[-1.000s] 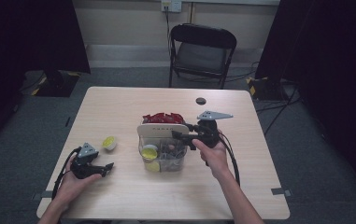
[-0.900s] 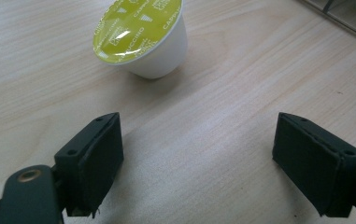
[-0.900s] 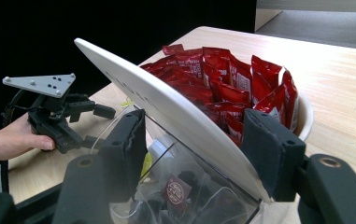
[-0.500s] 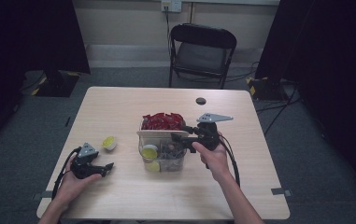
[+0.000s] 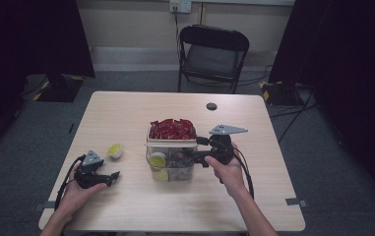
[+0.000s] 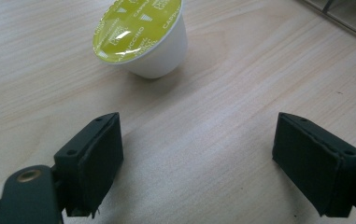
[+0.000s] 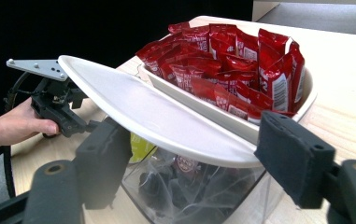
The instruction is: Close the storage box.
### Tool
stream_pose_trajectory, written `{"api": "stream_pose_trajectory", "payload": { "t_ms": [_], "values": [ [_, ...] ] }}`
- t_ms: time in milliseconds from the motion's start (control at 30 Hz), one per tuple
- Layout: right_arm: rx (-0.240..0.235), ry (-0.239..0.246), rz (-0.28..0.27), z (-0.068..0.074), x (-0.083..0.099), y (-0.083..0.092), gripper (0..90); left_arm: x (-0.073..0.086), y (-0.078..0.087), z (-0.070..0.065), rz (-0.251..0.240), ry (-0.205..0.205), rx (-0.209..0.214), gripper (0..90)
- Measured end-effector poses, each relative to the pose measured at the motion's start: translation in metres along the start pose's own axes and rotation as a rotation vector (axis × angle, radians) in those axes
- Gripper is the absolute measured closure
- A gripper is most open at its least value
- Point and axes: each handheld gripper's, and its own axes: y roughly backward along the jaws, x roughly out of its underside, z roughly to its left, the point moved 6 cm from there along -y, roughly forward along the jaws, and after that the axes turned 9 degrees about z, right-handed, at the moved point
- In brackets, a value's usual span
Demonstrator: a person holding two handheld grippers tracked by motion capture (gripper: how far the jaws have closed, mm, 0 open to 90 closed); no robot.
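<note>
High view: one wooden table (image 5: 126, 113) with one clear plastic box (image 5: 171, 167) at its middle. A white tray (image 5: 171, 140) of red sachets (image 5: 171, 129) sits on the box's far part, and a white lid (image 5: 168, 144) lies across its top. One yellow-topped capsule (image 5: 114, 150) stands on the table left of the box, and two more yellow tops show through the box wall. A dark round disc (image 5: 211, 106) lies near the far edge, with one folding chair (image 5: 213, 54) beyond.

Right gripper view: the right gripper (image 7: 194, 158) is at the box's edge, its jaws having just been opening; they now stand apart on either side of the lid's (image 7: 152, 114) near rim, pads off it. Dark packets fill the box (image 7: 194, 196) below. Sachets (image 7: 231, 56) too many to count.

Left gripper view: the left gripper (image 6: 196, 154) rests low over bare table (image 6: 241, 70), jaws wide apart and holding nothing. The capsule (image 6: 140, 35) lies tilted just ahead; its lid print reads "cappuccino".
</note>
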Motion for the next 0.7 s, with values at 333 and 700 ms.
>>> {"api": "stream_pose_trajectory", "payload": {
  "t_ms": [333,700],
  "values": [
    [0.028,-0.016,0.008,-0.002,0.008,0.002,17.3,0.0,0.0,0.0,0.0,0.0,0.004,15.3],
    [0.026,-0.019,0.007,0.003,0.017,0.001,15.7,0.0,0.0,0.0,0.0,-0.003,0.005,15.2]
  ]
}}
